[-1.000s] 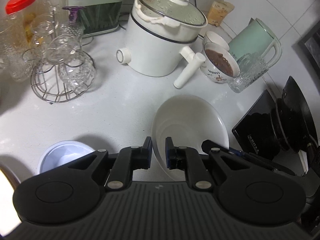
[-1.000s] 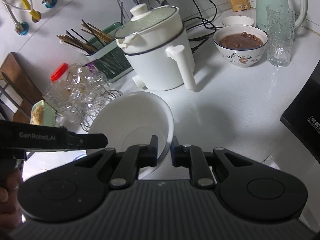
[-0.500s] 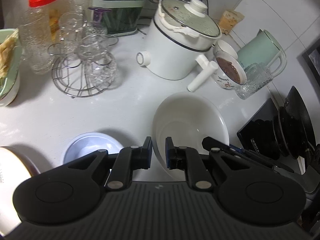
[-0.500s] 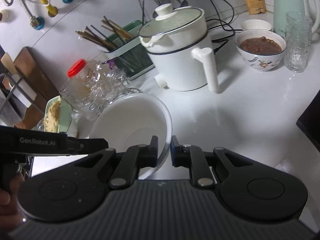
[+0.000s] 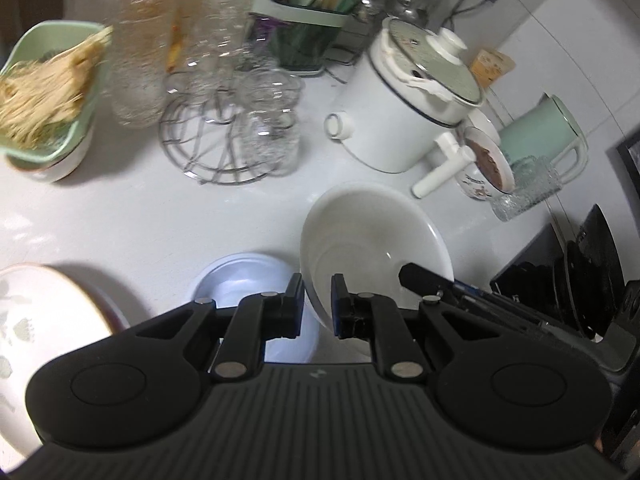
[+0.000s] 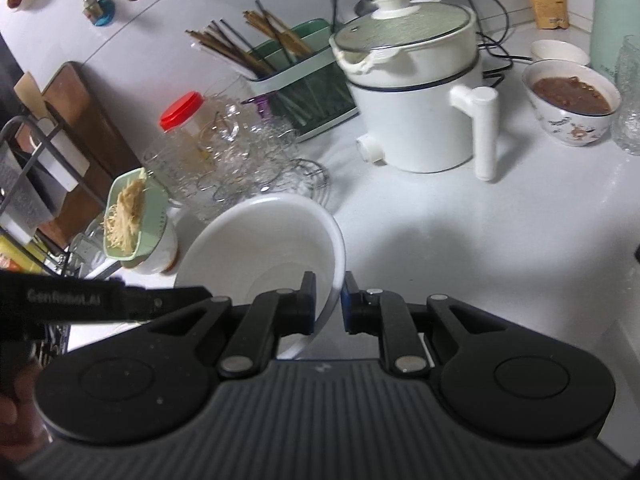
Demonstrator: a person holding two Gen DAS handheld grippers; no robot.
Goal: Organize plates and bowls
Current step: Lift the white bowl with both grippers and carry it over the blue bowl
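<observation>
A large white bowl [image 5: 372,236] is held up over the counter by both grippers. My left gripper [image 5: 317,305] is shut on its left rim. My right gripper [image 6: 329,303] is shut on its right rim; the bowl also shows in the right wrist view [image 6: 260,248]. A small white-blue bowl [image 5: 244,280] sits on the counter just left of and below the big bowl. A floral plate [image 5: 44,320] lies at the lower left. A patterned bowl of brown food [image 6: 572,100] stands at the right, near a small white bowl [image 6: 558,52].
A white electric pot [image 6: 416,92] with a side handle stands at the back. A wire rack of glasses [image 5: 236,128], a red-lidded jar [image 5: 144,48], a green chopstick caddy [image 6: 304,92], a green colander of noodles [image 5: 48,88], a mint kettle [image 5: 548,140] and black cookware [image 5: 580,272] crowd the counter.
Both grippers have carried the large bowl leftward and back. The colander, floral plate and more of the small bowl have come into view; the pot and kettle have slid right.
</observation>
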